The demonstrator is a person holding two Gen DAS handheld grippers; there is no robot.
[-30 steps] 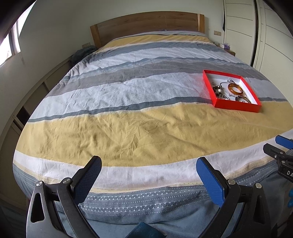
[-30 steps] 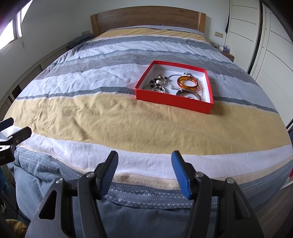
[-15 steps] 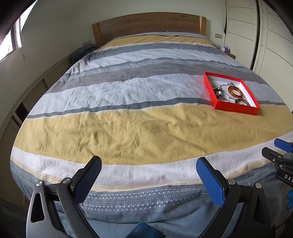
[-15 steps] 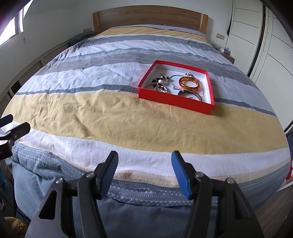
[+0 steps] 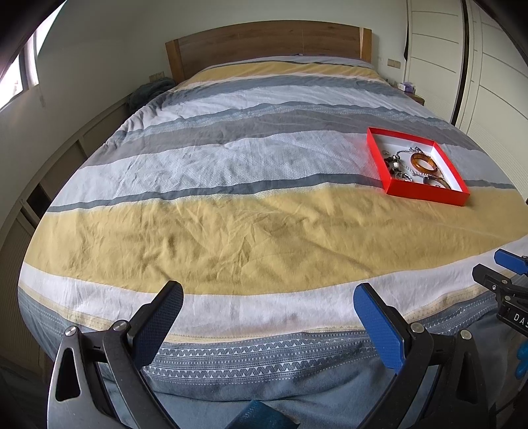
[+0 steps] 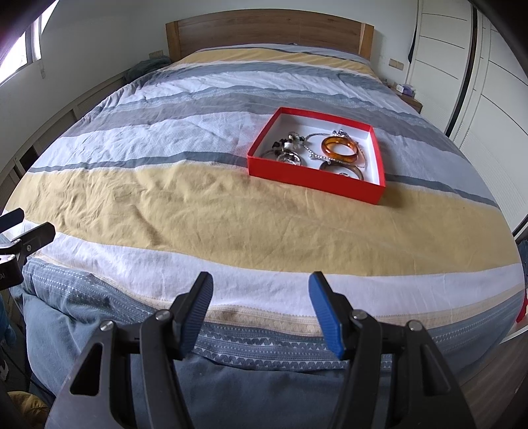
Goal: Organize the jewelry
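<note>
Both claws over foot end of bed [image 6: 231, 211], striped duvet, yellow band nearest; L gripper [image 5: 269, 316] spread wide, nothing btwn pads; R gripper [image 6: 260, 307] spread too, narrower gap, nothing btwn pads, also seen at R edge of left view; both well short of red box [image 6: 310, 180]. Red box open-topped, white inside, sitting on duvet where yellow band meets grey stripe, far R in left view, ahead & slightly R in right view. Inside: amber bangle [image 6: 340, 149] toward R side; silver chain [image 6: 313, 153] mid; dark beaded pieces [image 6: 287, 145] at L; metal bangle [image 6: 343, 170] near front wall. Wooden headboard [image 6: 267, 31] at far end; white wardrobe [image 6: 488, 82] on R.
</note>
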